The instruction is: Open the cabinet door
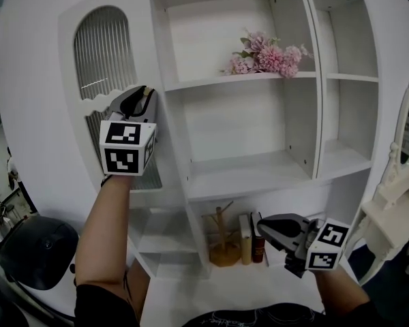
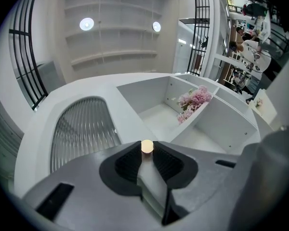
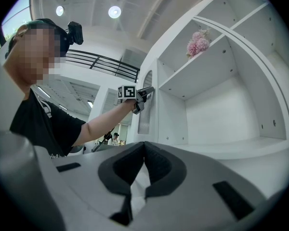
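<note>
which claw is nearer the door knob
Left. The left claw is shut on the knob; the right claw sits low to the right, by the books.

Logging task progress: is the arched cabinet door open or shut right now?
Shut. The arched door lies flush with the cabinet front, with no gap showing, while the left gripper pinches its knob.
</note>
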Demonstrator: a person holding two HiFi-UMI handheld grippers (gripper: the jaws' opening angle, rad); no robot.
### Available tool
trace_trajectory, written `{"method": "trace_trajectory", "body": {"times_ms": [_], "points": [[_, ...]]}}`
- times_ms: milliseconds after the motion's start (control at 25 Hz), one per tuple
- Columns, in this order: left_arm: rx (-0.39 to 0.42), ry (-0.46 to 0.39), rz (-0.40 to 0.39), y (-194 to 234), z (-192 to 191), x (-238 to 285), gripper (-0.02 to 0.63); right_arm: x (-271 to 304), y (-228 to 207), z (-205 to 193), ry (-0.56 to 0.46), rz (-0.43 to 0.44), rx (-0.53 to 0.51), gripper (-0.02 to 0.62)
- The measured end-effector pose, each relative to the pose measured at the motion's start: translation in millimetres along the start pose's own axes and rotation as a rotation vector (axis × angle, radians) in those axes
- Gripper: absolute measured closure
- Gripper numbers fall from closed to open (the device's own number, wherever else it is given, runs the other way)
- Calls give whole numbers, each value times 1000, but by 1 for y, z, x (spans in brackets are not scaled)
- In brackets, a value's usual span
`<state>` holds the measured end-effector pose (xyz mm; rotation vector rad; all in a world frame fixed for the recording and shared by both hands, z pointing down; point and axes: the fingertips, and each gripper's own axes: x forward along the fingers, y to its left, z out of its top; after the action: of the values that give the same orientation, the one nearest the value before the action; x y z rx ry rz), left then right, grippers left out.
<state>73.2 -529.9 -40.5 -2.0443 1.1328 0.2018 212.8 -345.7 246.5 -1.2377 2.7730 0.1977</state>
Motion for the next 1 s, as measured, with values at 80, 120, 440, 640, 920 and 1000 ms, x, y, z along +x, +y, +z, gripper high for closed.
{"method": "trace_trajectory", "body": {"times_ms": [80, 120, 440, 640, 920, 1000], "points": [[0, 7, -4, 0, 1, -1, 529, -4, 1, -1, 1, 5, 2, 589], [-1, 9, -4, -1, 1, -2, 531, -6, 1, -2, 2, 7, 4, 589], [-33, 21, -16, 3, 8, -15, 532, -19, 7, -9, 5, 41, 8, 589], [-57, 16, -23, 4, 16, -28, 532, -23, 12, -16, 0, 68, 23, 589], [-91, -4, -53, 8, 25, -46, 532, -13, 28, -24, 9, 102, 40, 589], [-98, -10, -63, 10, 27, -51, 532, -10, 34, -24, 13, 108, 34, 589]]}}
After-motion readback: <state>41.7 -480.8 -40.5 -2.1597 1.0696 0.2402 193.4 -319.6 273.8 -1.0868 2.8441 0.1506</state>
